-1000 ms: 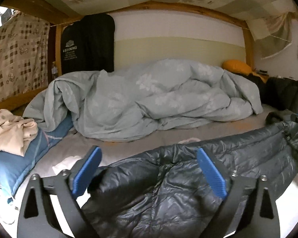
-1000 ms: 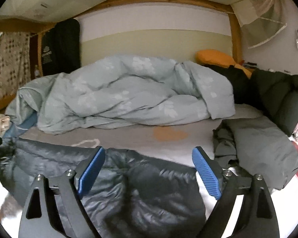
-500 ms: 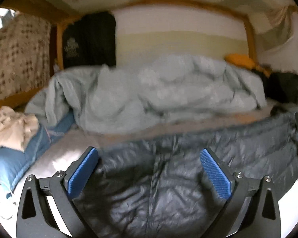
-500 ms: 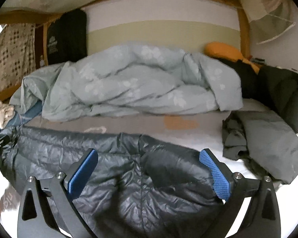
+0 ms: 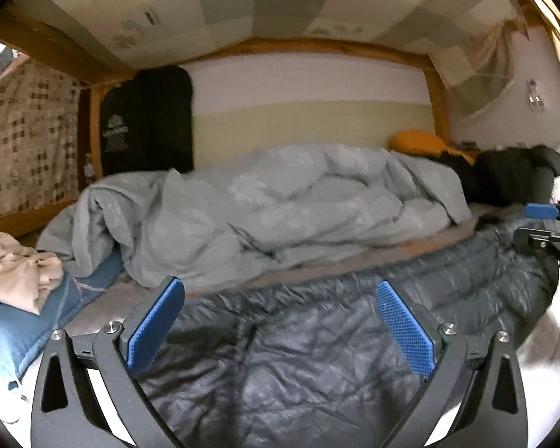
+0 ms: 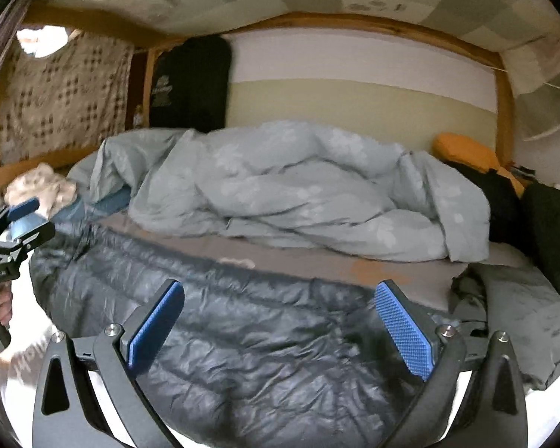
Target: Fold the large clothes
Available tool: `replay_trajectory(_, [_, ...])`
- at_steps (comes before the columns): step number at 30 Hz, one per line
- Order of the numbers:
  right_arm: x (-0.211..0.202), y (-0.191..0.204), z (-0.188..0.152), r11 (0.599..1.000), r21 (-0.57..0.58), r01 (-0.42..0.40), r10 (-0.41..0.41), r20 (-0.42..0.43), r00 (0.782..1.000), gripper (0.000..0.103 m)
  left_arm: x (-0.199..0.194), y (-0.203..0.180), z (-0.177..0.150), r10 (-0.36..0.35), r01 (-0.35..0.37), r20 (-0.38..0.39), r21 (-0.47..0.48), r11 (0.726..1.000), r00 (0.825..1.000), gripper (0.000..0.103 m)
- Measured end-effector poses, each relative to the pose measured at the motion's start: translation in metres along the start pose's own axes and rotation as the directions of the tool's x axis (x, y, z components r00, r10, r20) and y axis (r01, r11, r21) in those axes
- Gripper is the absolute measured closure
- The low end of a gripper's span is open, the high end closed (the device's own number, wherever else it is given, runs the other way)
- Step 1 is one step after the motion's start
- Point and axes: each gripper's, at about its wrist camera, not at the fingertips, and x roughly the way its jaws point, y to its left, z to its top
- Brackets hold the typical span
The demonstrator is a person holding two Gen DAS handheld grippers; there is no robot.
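Observation:
A dark grey quilted down jacket (image 5: 317,354) lies spread along the front of the bed, and it also fills the lower part of the right wrist view (image 6: 261,343). My left gripper (image 5: 279,291) hovers open over its left part, blue pads wide apart and pressing on nothing. My right gripper (image 6: 279,291) stands wide open over its right part, also holding nothing. Each gripper shows in the other's view: the right gripper (image 5: 548,231) at the jacket's right end, the left gripper (image 6: 15,224) at its left end, held by a hand.
A rumpled pale blue duvet (image 5: 280,216) fills the bed behind the jacket. A beige cloth (image 5: 18,276) lies on a blue pillow at left. A grey-green garment (image 6: 515,306) and black clothes (image 6: 548,231) lie at right, with an orange pillow (image 6: 466,149) behind. Wooden posts frame the bed.
The jacket now lies flatter and stretched wider along the bed's front. The right jaws opened a little wider. The right view swung left and rolled, showing more of the left gripper.

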Motion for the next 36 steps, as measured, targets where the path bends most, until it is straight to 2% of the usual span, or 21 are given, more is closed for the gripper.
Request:
replay_trajectory(2, [0.012, 0.004, -0.006, 1.000, -0.013, -0.006, 0.005, -0.065, 0.998, 0.000, 0.009, -0.005, -0.004, -0.015, 0.015, -0.051, 0.008, 1.000, 0.999, 0.001])
replay_trajectory(4, [0.025, 0.002, -0.012, 1.000, -0.010, 0.024, -0.025, -0.125, 0.992, 0.001, 0.018, -0.008, -0.009, -0.050, 0.051, -0.107, 0.002, 0.999, 0.993, 0.001])
replay_trajectory(8, [0.049, -0.018, -0.024, 0.995, 0.072, 0.064, -0.046, -0.229, 0.972, 0.001, 0.032, -0.014, -0.017, 0.007, 0.000, -0.179, 0.039, 0.999, 0.984, 0.001])
replay_trajectory(10, [0.055, -0.030, -0.027, 0.991, 0.110, 0.080, -0.051, -0.243, 0.969, 0.001, 0.042, -0.009, -0.021, 0.030, -0.025, -0.210, 0.023, 0.999, 0.977, 0.001])
replay_trajectory(14, [0.068, -0.046, -0.031, 0.985, 0.135, 0.107, -0.068, -0.265, 0.962, 0.001, 0.060, 0.010, -0.028, 0.076, -0.084, -0.219, -0.031, 0.996, 0.973, 0.001])
replay_trajectory(18, [0.085, -0.053, -0.039, 0.985, 0.124, 0.124, -0.079, -0.312, 0.947, 0.001, 0.083, 0.023, -0.043, 0.118, -0.133, -0.280, -0.037, 0.990, 0.953, 0.001])
replay_trajectory(25, [0.109, -0.066, -0.048, 0.979, 0.173, 0.105, -0.032, -0.379, 0.925, 0.001, 0.101, 0.034, -0.057, 0.090, -0.125, -0.376, -0.068, 0.990, 0.922, 0.000])
replay_trajectory(30, [0.130, -0.077, -0.065, 0.965, 0.249, 0.076, 0.043, -0.440, 0.897, 0.001, 0.111, 0.040, -0.069, 0.040, -0.105, -0.435, -0.125, 0.987, 0.900, 0.000])
replay_trajectory(36, [0.139, -0.074, -0.076, 0.967, 0.240, 0.081, 0.042, -0.467, 0.883, 0.001, 0.118, 0.038, -0.079, 0.034, -0.105, -0.476, -0.125, 0.987, 0.879, 0.000])
